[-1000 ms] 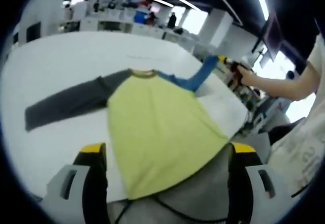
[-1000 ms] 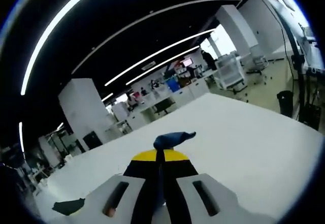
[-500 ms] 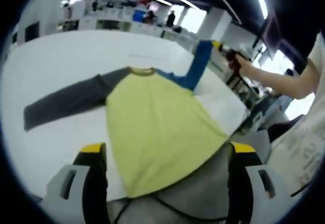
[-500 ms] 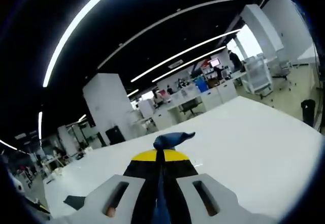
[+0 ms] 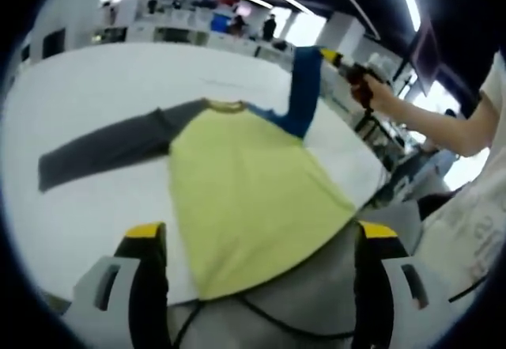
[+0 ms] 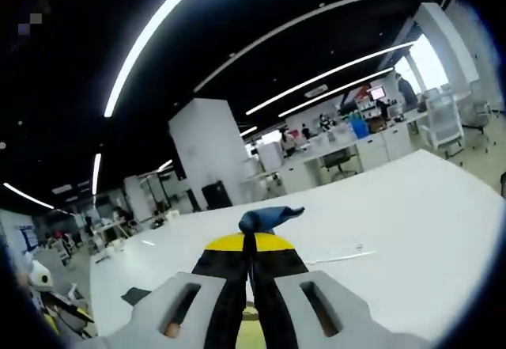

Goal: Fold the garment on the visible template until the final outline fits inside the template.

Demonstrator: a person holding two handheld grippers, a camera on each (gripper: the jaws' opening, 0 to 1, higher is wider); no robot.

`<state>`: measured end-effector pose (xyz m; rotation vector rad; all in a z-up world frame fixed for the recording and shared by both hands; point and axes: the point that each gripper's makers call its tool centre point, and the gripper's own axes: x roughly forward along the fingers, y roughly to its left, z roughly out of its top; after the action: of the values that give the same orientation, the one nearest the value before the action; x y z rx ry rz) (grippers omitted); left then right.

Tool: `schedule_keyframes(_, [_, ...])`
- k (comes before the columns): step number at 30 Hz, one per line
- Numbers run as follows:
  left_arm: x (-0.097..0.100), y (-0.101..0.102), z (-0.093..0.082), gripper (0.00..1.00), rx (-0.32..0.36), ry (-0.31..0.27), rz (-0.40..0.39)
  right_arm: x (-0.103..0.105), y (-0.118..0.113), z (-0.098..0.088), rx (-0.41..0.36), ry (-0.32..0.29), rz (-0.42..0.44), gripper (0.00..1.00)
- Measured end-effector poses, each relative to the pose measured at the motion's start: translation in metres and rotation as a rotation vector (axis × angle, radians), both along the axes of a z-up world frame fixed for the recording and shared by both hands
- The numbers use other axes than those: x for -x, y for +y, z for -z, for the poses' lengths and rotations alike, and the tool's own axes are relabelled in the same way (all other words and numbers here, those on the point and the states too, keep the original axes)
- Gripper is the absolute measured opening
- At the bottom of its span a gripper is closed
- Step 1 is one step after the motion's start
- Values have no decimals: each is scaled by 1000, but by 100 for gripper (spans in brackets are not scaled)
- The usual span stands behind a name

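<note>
Lying face-up on the white table (image 5: 87,80), the long-sleeved shirt with a yellow body, a grey sleeve and a blue sleeve (image 5: 245,199) is seen in the left gripper view with its hem nearest the camera and its collar toward the far side; the grey sleeve (image 5: 107,145) is spread flat to one side, while the blue sleeve (image 5: 303,88) is drawn up off the table. A second ago that blue sleeve was stretched low and outward over the table edge; it has since been raised to stand almost upright above the shoulder, which is judged to be the start of folding it across the yellow body. Its cuff is pinched in the right gripper (image 6: 251,242), whose jaws are closed together on the blue fabric, a tuft of cuff (image 6: 269,217) showing beyond the tips; in the left gripper view this gripper (image 5: 348,68) is held at the top of the sleeve by a bare hand. The left gripper (image 5: 253,242) hangs over the hem with its jaws wide apart and nothing between them. No template outline can be made out on the table, so the fit cannot be judged
</note>
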<state>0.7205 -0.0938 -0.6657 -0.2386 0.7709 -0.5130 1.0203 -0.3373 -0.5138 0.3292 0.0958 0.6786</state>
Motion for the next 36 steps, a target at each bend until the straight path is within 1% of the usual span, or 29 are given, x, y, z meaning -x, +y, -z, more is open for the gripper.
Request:
schedule_keyframes(3, [2, 5, 2, 95, 0, 6, -12, 2, 15, 2, 7, -11, -33, 1])
schedule_keyframes(5, [3, 6, 3, 95, -1, 10, -16, 3, 27, 4, -7, -8, -61, 1])
schedule_keyframes(7, [4, 7, 5, 95, -3, 16, -16, 6, 41, 10, 14, -4, -90, 1])
schedule_keyframes(8, [4, 7, 5, 95, -3, 17, -17, 7, 47, 13, 17, -1, -101, 1])
schedule_keyframes(10, [3, 8, 5, 95, -3, 15, -19, 11, 61, 18, 0, 15, -129, 1])
schedule_keyframes(14, [2, 11, 4, 94, 1, 11, -32, 17, 86, 33, 25, 29, -175, 1])
schedule_keyframes(19, [5, 18, 6, 94, -2, 15, -46, 30, 114, 58, 67, 64, -228, 1])
schedule_keyframes(21, [6, 21, 6, 94, 1, 11, -60, 37, 126, 71, 92, 77, -252, 1])
schedule_keyframes(22, [6, 22, 6, 94, 3, 10, -65, 39, 131, 81, 120, 86, -261, 1])
schedule_keyframes(24, [7, 23, 7, 94, 2, 14, -69, 43, 139, 96, 141, 108, -268, 1])
schedule_keyframes(26, [8, 25, 8, 94, -4, 19, -68, 45, 144, 109, 173, 122, -277, 1])
schedule_keyframes(27, [9, 26, 8, 94, -4, 20, -70, 47, 147, 118, 215, 119, -277, 1])
schedule_keyframes(30, [9, 27, 10, 94, -6, 26, -71, 49, 156, 135, 228, 144, -284, 1])
schedule_keyframes(33, [9, 27, 10, 94, -6, 29, -74, 53, 162, 149, 272, 145, -301, 1])
schedule_keyframes(36, [9, 28, 11, 93, -2, 30, -84, 59, 170, 162, 285, 174, -320, 2])
